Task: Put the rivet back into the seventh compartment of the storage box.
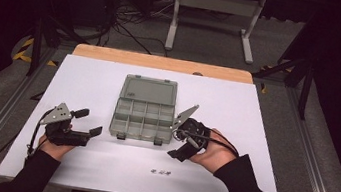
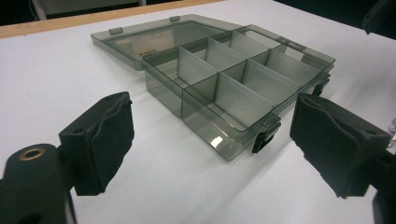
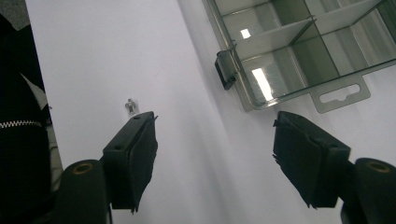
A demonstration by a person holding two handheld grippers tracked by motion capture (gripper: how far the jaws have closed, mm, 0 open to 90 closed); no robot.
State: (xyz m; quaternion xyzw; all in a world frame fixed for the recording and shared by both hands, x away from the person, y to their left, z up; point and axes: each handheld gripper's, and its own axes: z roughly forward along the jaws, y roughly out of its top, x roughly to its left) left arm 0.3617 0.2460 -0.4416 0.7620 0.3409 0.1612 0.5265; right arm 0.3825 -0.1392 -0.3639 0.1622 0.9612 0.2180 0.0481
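Lying open mid-table, a box (image 1: 144, 110) is flanked by the left gripper (image 1: 90, 121) and right gripper (image 1: 178, 153), both held wide apart and empty, seemingly poised for reaching.

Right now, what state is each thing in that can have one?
organizer box: open, compartments empty
lid: folded back flat on the table
front latches: undone
left gripper: open, holding nothing
right gripper: open, holding nothing
small screw: loose on the table
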